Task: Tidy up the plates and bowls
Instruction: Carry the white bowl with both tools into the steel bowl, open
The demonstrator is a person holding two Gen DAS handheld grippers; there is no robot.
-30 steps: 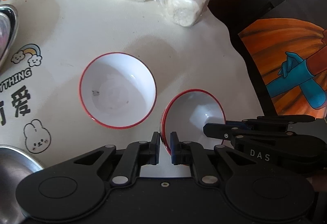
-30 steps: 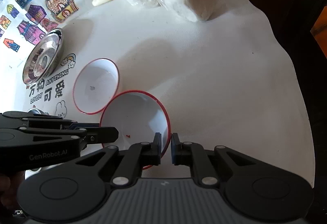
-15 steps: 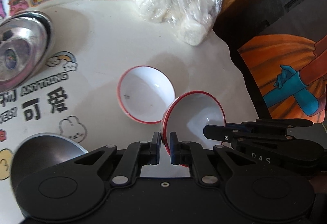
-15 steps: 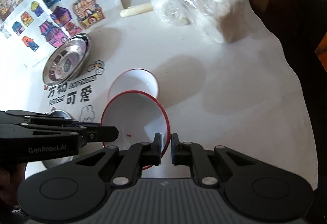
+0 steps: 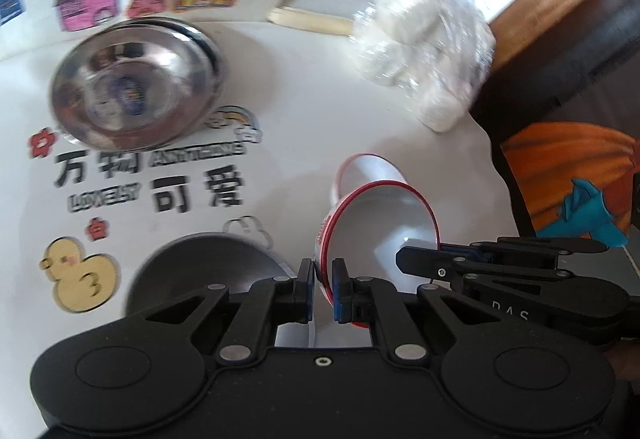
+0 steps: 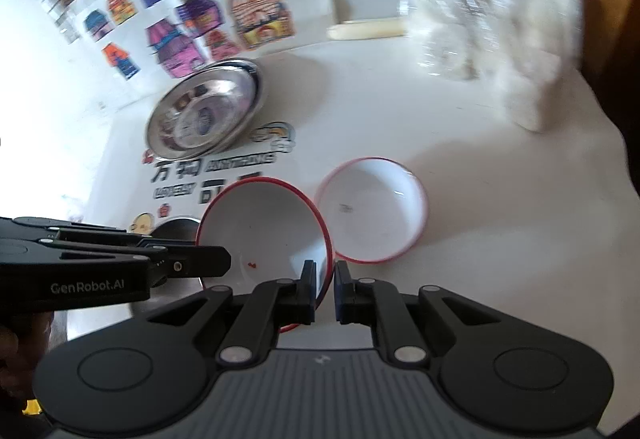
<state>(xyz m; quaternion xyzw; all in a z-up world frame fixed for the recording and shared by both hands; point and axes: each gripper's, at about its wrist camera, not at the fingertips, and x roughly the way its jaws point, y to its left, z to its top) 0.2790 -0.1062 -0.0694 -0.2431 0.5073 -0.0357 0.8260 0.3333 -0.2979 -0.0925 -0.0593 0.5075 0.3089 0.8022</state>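
Observation:
Both grippers hold one white bowl with a red rim (image 5: 384,227), lifted and tilted above the table. My left gripper (image 5: 322,289) is shut on its left rim. My right gripper (image 6: 324,291) is shut on its right rim; the held bowl shows in the right wrist view (image 6: 260,227). A second red-rimmed white bowl (image 6: 370,209) sits upright on the table just beyond; in the left wrist view the second bowl (image 5: 368,171) is partly hidden behind the held one.
A steel bowl (image 5: 134,85) stands at the back left on a printed white cloth (image 5: 312,127). Another steel dish (image 5: 200,271) lies near my left gripper. A plastic bag of white buns (image 5: 424,47) lies back right, by the table's edge.
Both grippers have risen and pulled back with the held bowl. The second bowl now appears smaller and partly behind the held one; more of the back of the table shows.

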